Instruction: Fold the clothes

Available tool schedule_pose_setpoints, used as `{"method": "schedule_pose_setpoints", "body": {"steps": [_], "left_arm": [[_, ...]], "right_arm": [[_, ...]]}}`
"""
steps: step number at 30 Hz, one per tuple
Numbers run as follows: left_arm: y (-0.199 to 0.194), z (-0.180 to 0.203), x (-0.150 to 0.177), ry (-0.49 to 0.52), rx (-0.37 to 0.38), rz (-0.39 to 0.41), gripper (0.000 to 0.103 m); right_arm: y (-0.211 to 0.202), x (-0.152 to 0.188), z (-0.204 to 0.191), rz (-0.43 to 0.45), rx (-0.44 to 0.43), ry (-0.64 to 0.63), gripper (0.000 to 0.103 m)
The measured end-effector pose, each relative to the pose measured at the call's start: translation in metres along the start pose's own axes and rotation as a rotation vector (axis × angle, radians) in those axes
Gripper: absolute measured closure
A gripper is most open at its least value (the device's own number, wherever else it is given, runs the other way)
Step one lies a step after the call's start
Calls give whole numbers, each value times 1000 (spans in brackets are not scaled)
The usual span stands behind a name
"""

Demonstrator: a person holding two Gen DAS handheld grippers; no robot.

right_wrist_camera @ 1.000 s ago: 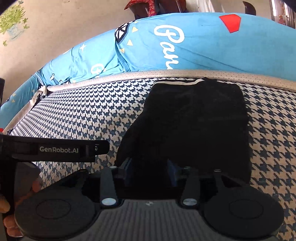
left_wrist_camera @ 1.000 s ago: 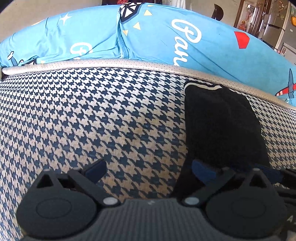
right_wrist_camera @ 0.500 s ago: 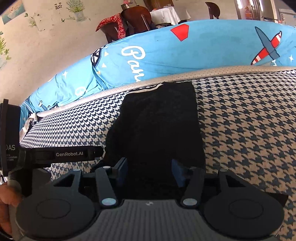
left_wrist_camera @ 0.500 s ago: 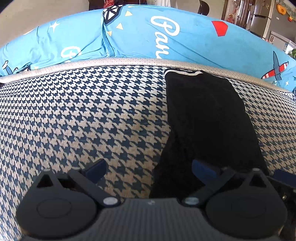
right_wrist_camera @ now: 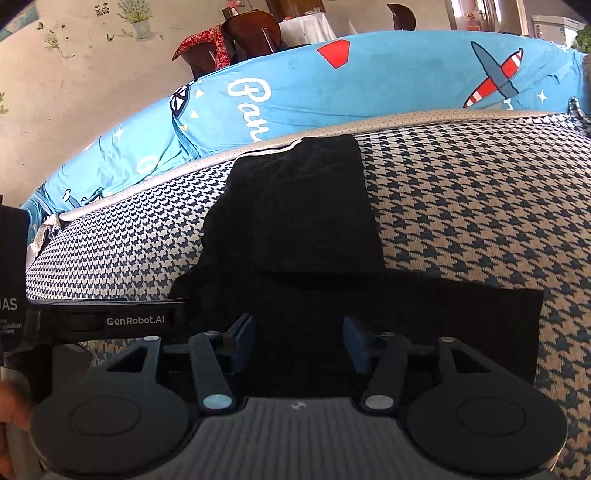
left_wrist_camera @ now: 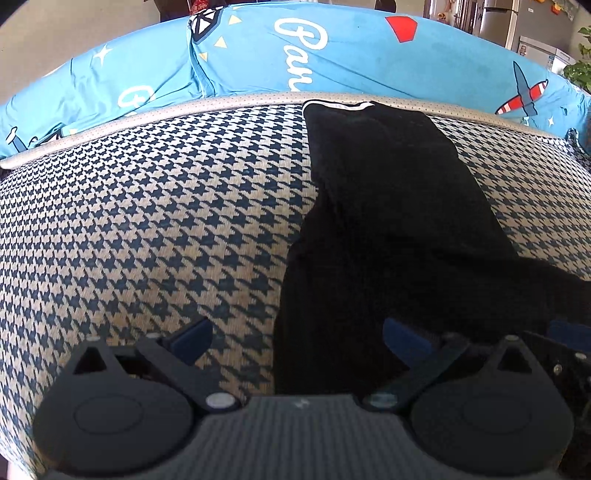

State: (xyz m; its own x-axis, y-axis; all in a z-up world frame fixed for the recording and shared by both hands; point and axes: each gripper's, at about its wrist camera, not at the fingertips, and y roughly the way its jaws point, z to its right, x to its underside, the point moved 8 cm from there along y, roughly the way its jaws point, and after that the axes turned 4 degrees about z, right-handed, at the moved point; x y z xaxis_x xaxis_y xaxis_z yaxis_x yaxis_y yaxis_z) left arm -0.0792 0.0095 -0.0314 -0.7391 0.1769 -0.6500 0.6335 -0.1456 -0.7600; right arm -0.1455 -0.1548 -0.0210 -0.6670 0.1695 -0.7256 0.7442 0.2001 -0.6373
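Black knit garment (right_wrist_camera: 303,206), long and soft, on houndstooth cushion (left_wrist_camera: 147,229); left gripper (left_wrist_camera: 295,339) wide, right gripper (right_wrist_camera: 299,343) half-spread, both empty.

Garment (left_wrist_camera: 388,192) lies on cushion (left_wrist_camera: 147,221), bedding (left_wrist_camera: 369,55) behind.

Home: sofa (left_wrist_camera: 147,221) w/ blue cover (right_wrist_camera: 388,85), fridge (left_wrist_camera: 498,18), dining chairs (right_wrist_camera: 247,37).
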Motion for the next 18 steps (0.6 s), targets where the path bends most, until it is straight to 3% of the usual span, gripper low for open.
{"method": "schedule_pose_setpoints", "body": {"steps": [9, 13, 18], "left_arm": [[-4, 2, 23, 2, -6, -33, 0], [-4, 1, 27, -1, -7, -32, 0], [-4, 1, 29, 6, -13, -22, 0]], "right_arm": [[-1, 26, 3, -29, 31, -3, 48], [1, 30, -1, -31, 25, -29, 38], [5, 33, -3, -27, 30, -39, 34]]}}
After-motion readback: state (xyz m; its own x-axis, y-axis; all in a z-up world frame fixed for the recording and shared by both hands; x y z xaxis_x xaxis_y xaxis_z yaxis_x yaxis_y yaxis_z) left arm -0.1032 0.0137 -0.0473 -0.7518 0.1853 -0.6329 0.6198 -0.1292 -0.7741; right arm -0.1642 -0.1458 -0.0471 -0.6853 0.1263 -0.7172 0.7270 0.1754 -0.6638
